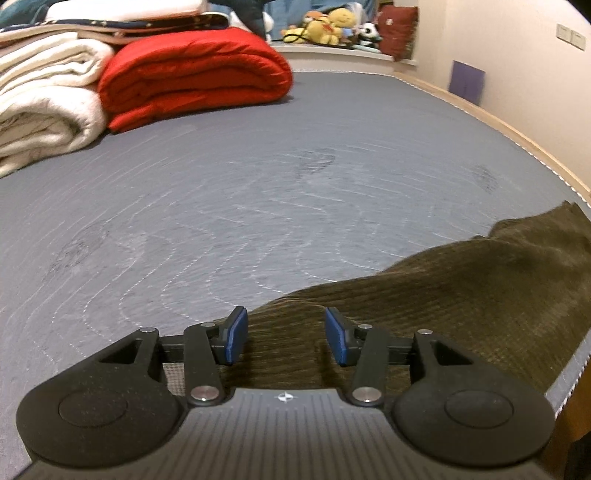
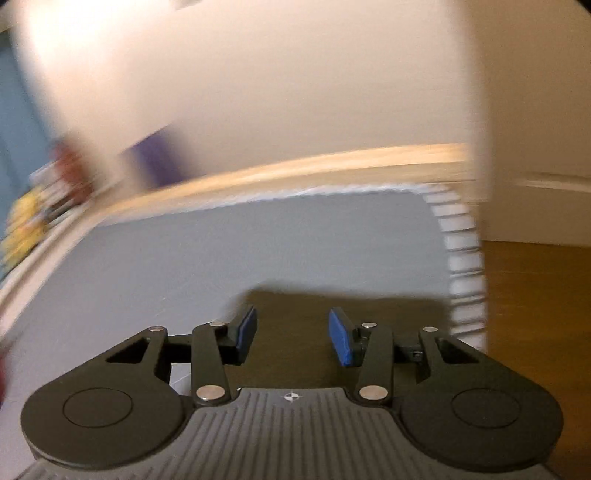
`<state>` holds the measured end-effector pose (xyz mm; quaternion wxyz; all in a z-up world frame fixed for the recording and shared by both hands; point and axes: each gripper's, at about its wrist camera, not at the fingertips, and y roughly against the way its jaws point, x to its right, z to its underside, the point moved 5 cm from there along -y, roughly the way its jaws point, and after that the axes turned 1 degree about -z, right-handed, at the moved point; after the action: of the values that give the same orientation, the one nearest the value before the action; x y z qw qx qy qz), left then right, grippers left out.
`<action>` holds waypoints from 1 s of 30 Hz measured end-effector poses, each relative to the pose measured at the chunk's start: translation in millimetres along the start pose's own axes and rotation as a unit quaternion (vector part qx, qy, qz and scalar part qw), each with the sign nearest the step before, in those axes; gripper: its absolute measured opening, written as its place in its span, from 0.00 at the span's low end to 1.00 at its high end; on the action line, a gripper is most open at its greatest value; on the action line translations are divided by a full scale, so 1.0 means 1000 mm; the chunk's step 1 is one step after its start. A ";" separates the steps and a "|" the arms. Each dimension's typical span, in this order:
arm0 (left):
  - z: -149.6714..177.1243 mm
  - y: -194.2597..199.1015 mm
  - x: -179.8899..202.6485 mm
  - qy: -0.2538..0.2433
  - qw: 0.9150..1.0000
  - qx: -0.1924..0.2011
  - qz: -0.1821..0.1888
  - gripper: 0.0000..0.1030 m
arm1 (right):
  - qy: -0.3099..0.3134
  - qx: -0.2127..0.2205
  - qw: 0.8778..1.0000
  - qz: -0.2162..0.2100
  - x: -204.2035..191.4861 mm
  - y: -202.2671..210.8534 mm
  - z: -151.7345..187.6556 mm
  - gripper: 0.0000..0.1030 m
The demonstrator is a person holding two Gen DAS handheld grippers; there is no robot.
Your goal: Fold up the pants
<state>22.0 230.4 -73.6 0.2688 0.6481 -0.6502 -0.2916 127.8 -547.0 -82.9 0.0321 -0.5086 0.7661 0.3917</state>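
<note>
Dark olive-brown corduroy pants [image 1: 461, 295] lie flat on the grey quilted mattress [image 1: 258, 184], reaching from the lower middle to the right edge of the left wrist view. My left gripper [image 1: 286, 332] hovers over the near end of the cloth, its blue pads apart and nothing pinched between them. The right wrist view is motion-blurred. There my right gripper [image 2: 293, 334] stands open above an end of the pants [image 2: 388, 310], close to the mattress [image 2: 221, 258] corner, with no cloth caught between its pads.
A folded red quilt [image 1: 192, 81] and a white blanket [image 1: 44, 110] are stacked at the far left of the bed. Stuffed toys [image 1: 328, 26] sit on a ledge behind. A wooden bed rail [image 1: 480, 110] runs along the wall. Wooden floor [image 2: 535, 295] lies past the mattress corner.
</note>
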 end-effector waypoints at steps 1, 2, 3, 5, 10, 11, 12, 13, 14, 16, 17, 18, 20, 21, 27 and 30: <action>0.000 0.000 -0.002 0.002 1.000 -0.001 -0.002 0.50 | 0.028 -0.041 0.998 -0.041 -0.023 -0.011 0.016 0.47; 0.001 -0.001 -0.004 0.004 1.000 -0.002 -0.004 0.50 | 0.050 -0.076 0.994 -0.066 -0.039 -0.021 0.030 0.47; 0.002 -0.001 -0.006 0.005 1.000 -0.003 -0.005 0.50 | 0.074 -0.106 0.989 -0.075 -0.055 -0.030 0.046 0.47; 0.003 -0.002 -0.008 0.005 1.000 -0.005 -0.008 0.50 | 0.116 -0.147 0.981 -0.059 -0.075 -0.046 0.072 0.47; 0.003 -0.009 -0.013 0.005 1.000 -0.009 -0.014 0.50 | 0.123 -0.170 0.978 0.003 -0.086 -0.072 0.104 0.49; 0.003 -0.011 -0.013 0.005 1.000 -0.011 -0.014 0.50 | 0.121 -0.163 0.979 0.009 -0.088 -0.071 0.104 0.50; 0.003 -0.012 -0.013 0.004 1.000 -0.012 -0.014 0.50 | 0.126 -0.157 0.979 0.018 -0.091 -0.071 0.106 0.50; 0.003 -0.014 -0.012 0.001 1.000 -0.013 -0.013 0.50 | 0.136 -0.152 0.979 0.027 -0.095 -0.073 0.108 0.51; 0.003 -0.016 -0.011 -0.002 1.000 -0.015 -0.013 0.50 | 0.144 -0.148 0.978 0.036 -0.098 -0.075 0.109 0.51; 0.003 -0.021 -0.009 -0.007 1.000 -0.019 -0.014 0.50 | 0.158 -0.135 0.977 0.051 -0.106 -0.073 0.115 0.52; 0.003 -0.023 -0.008 -0.010 1.000 -0.020 -0.016 0.50 | 0.166 -0.130 0.976 0.056 -0.109 -0.072 0.115 0.51; 0.003 -0.025 -0.008 -0.012 1.000 -0.021 -0.016 0.50 | 0.176 -0.125 0.974 0.061 -0.112 -0.073 0.115 0.50; 0.001 -0.028 -0.007 -0.011 1.000 -0.021 -0.016 0.50 | 0.197 -0.117 0.971 0.067 -0.116 -0.080 0.112 0.36; 0.000 -0.028 -0.007 -0.010 1.000 -0.020 -0.016 0.50 | 0.205 -0.107 0.970 0.070 -0.116 -0.081 0.110 0.28; -0.004 -0.029 -0.004 -0.011 1.000 -0.016 -0.013 0.50 | 0.191 -0.098 0.976 0.025 -0.106 -0.087 0.093 0.02; -0.004 -0.030 -0.004 -0.014 1.000 -0.015 -0.016 0.50 | 0.185 -0.098 0.974 -0.085 -0.113 -0.074 0.081 0.05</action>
<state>45.2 234.6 -92.2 0.2646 0.6498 -0.6393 -0.3147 213.6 -423.9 -130.3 -0.1268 -0.6359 0.6710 0.3595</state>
